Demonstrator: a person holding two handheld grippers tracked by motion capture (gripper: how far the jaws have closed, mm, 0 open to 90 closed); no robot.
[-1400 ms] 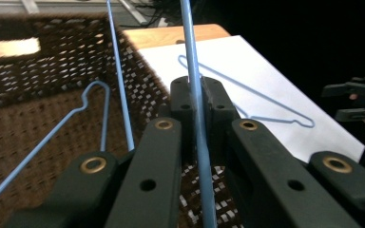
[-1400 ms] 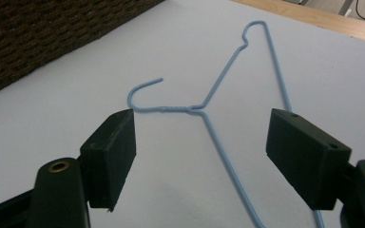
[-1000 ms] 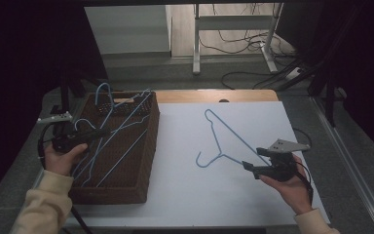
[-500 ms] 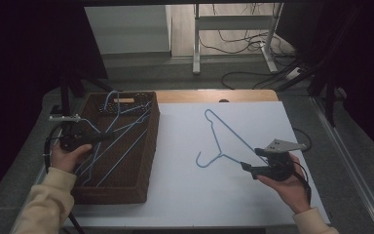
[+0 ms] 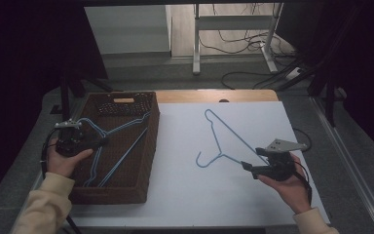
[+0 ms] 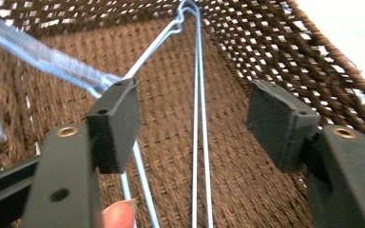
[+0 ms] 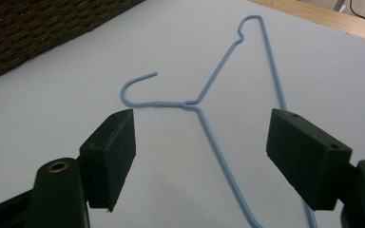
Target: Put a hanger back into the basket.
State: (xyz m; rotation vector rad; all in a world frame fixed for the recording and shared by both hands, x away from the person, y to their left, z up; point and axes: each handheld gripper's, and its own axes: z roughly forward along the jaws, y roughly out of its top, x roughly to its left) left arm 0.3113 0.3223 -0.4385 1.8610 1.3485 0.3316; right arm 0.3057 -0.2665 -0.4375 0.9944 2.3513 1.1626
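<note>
From my remote seat, the biggest thing I see is the desk (image 5: 185,195) under its white sheet, with the brown woven basket (image 5: 146,146) at its left end. Several light blue wire hangers (image 5: 121,158) lie inside the basket, and one more blue hanger (image 5: 224,139) lies flat on the white sheet, well apart from the basket. My left hand-held gripper (image 5: 100,142) is down in the basket among the hangers; its jaws have just been opening and now stand spread, with two thin wires running between them (one pad seems to touch a wire, though I cannot be sure). My right hand-held gripper (image 5: 246,165) rests low over the sheet, jaws wide apart and gripping nothing, the lone hanger's shoulder wire passing between them.
</note>
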